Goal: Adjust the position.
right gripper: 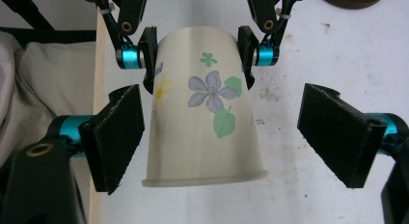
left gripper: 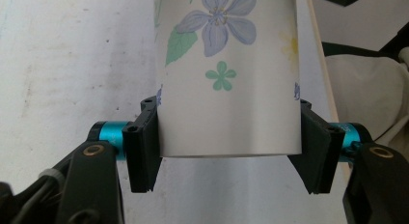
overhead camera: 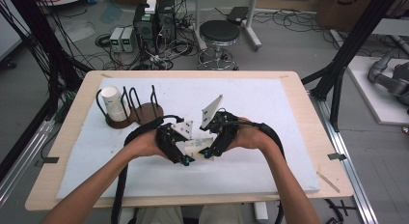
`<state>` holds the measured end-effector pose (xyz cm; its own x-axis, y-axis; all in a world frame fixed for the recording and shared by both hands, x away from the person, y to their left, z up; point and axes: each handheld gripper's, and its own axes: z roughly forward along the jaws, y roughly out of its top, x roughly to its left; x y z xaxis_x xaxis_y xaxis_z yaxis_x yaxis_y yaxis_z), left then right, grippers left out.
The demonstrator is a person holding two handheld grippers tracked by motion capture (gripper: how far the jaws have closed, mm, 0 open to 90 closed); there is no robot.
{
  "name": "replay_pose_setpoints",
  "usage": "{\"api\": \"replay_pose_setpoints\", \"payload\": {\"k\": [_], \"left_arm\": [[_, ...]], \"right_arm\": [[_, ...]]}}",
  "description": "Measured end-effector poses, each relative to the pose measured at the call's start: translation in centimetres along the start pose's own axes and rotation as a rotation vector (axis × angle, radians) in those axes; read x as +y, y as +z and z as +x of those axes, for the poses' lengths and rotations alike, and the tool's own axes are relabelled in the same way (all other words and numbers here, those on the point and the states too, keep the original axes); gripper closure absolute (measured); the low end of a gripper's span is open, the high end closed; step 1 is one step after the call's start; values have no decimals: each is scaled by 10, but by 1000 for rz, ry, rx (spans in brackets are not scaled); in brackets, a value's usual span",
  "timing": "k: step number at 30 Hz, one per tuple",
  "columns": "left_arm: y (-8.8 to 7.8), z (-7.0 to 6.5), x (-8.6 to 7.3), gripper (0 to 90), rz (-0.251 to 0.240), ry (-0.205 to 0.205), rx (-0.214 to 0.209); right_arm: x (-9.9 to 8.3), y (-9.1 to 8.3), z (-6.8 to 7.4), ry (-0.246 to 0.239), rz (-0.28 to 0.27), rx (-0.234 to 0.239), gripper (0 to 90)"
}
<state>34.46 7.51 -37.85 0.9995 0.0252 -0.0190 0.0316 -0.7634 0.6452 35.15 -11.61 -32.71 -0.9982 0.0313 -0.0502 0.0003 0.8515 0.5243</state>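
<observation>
Two grippers meet over one flower-printed paper cup (right gripper: 205, 120) at the near middle of the white table pad (overhead camera: 270, 118). The left gripper (left gripper: 229, 151) is clamped across the cup's narrow base end, its black pads (left gripper: 144, 147) pressing on both sides of the wall, so the cup hangs between the two tools just above the pad. The right gripper (right gripper: 226, 137) stands spread wide around the rim end: one pad lies just beside the wall, the other well apart from it, and neither presses.

The cup looks light and thin-walled, a thing likely to buckle under a hard squeeze and to slide on smooth paper; a gentle hold near the stiffer rolled rim or the base seems safest. Its print shows a blue-violet flower, green leaves, a small green blossom and a faint yellow one; no brand or writing can be read on it.

Farther off, beyond the left gripper, a second white cup (overhead camera: 112, 104) sits in a black wire rack (overhead camera: 140, 101) on a round wooden base, near the pad's far corner.
</observation>
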Motion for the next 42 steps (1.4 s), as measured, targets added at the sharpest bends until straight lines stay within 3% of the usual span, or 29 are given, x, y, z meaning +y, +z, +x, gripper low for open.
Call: {"api": "replay_pose_setpoints", "payload": {"k": [4,12,19,30,36,42], "left_arm": [[-2,0,-4,359,-39,-5,9],[-5,-3,-15,359,-157,-34,25],[-14,-3,-28,359,-305,-69,25],[-23,-11,-50,359,-501,-81,33],[-24,-13,-56,360,-532,-89,33],[-25,-15,-56,360,-599,-82,17]], "right_arm": [[-3,-6,0,24,-35,-2,171],[-19,-14,-3,59,-167,0,171],[-35,-22,-1,93,-280,-5,171],[-57,-24,3,130,-406,-5,171],[-65,-19,5,144,-431,11,171],[-68,-13,7,153,-448,25,171]]}}
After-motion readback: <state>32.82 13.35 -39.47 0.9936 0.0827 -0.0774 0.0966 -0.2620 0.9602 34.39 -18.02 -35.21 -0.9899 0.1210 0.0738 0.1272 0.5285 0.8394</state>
